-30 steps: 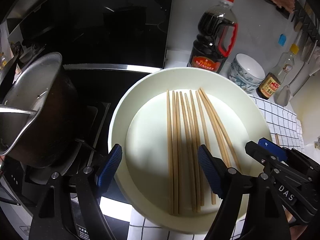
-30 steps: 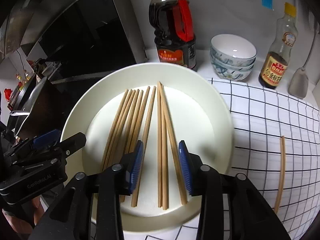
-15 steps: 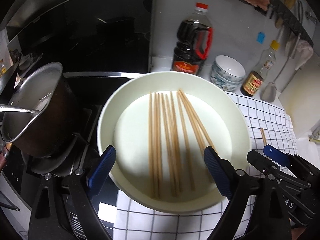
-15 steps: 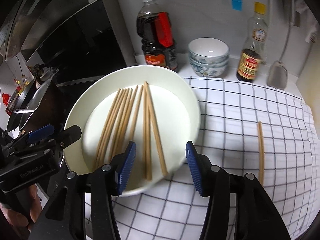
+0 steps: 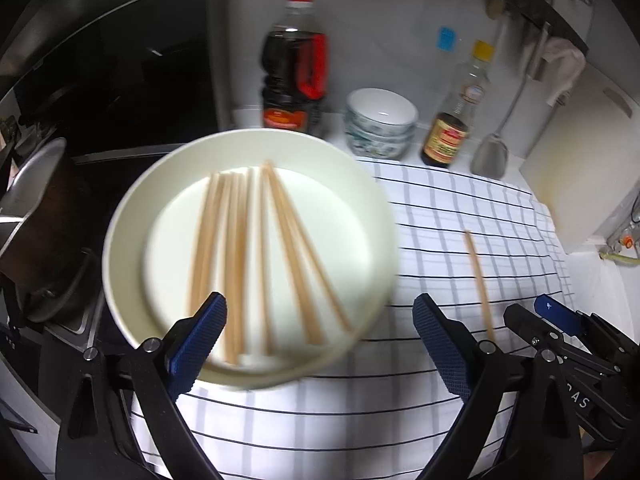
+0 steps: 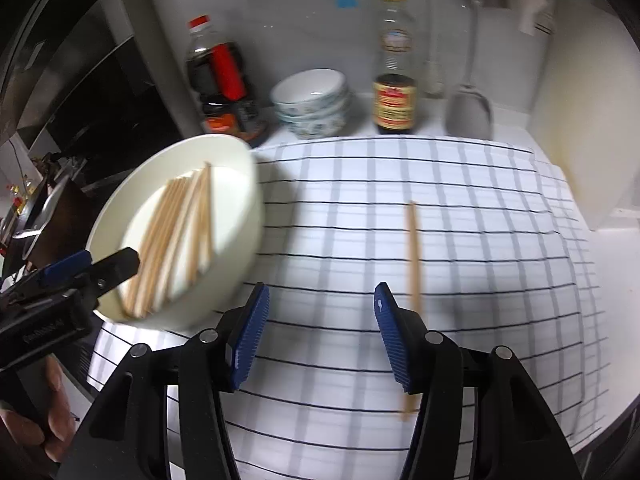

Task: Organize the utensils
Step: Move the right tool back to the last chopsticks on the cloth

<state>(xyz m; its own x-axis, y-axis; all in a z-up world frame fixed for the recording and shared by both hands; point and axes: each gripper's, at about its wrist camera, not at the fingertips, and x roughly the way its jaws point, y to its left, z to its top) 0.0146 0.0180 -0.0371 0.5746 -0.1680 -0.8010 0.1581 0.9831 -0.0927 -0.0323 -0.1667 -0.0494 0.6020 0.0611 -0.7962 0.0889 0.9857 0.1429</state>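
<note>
A white plate (image 5: 120, 240) holds several wooden chopsticks (image 5: 240, 248) lying side by side. It sits at the left end of a checked cloth (image 5: 440, 208). One lone chopstick (image 5: 478, 280) lies on the cloth to the plate's right. My left gripper (image 5: 318, 344) hangs over the plate's near right rim, jaws opening wide, pressing on nothing. My right gripper (image 6: 320, 320) is over bare cloth, jaws opening, nothing between them. The lone chopstick (image 6: 414, 256) runs just past its right finger. In the right wrist view the plate (image 6: 224, 148) and its chopsticks (image 6: 176, 224) are at the left.
A dark sauce bottle (image 5: 294, 76), stacked bowls (image 5: 380, 120), a small brown bottle (image 5: 452, 132) and a hanging spatula (image 5: 490, 156) line the back wall. A metal pot (image 5: 36, 208) stands on the stove at left. A white board (image 5: 592, 160) leans at right.
Both grippers have drawn back and to the right, away from the plate. Their jaws have widened. The lone chopstick on the cloth now lies near the right gripper.
</note>
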